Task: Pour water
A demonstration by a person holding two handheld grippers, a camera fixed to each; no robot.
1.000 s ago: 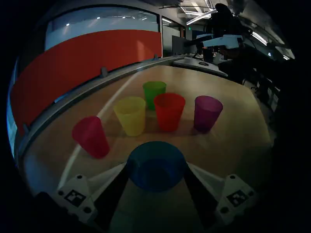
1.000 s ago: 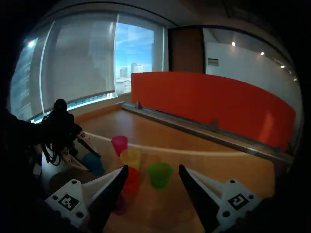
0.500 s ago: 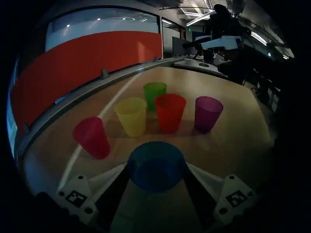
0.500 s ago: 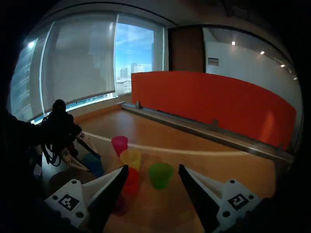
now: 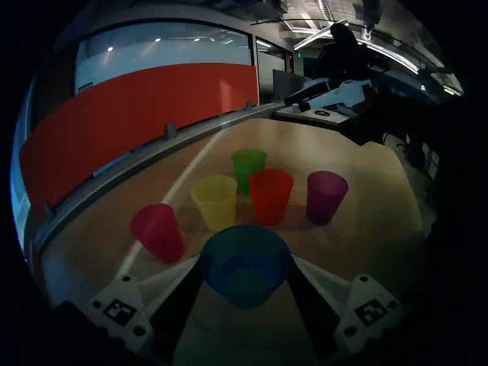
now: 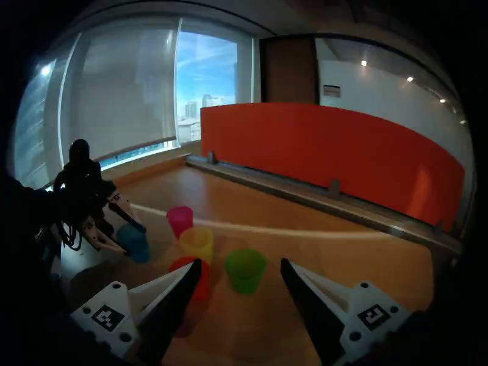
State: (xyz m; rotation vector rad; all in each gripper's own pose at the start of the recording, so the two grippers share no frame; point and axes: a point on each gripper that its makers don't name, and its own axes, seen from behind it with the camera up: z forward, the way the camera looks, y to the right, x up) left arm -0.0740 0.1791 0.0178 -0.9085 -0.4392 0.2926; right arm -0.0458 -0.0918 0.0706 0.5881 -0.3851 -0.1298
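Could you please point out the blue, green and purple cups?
blue cup (image 5: 245, 271), left gripper view, inner wall.
green cup (image 6: 245, 276), right gripper view, outer wall.
purple cup (image 5: 325, 201), left gripper view, outer wall.

One claw gripped, one was open.
The left gripper (image 5: 245, 261) pinched a blue cup (image 5: 244, 279) between both its fingers. The right gripper (image 6: 240, 263) had its fingers spread wide apart.

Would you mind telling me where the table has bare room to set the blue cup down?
In the left gripper view, bare wood lies right of the purple cup toward the table edge, and beyond the green cup. The yellow cup, green cup and red cup crowd the middle; the pink cup stands apart on the left, leaving a narrow gap.
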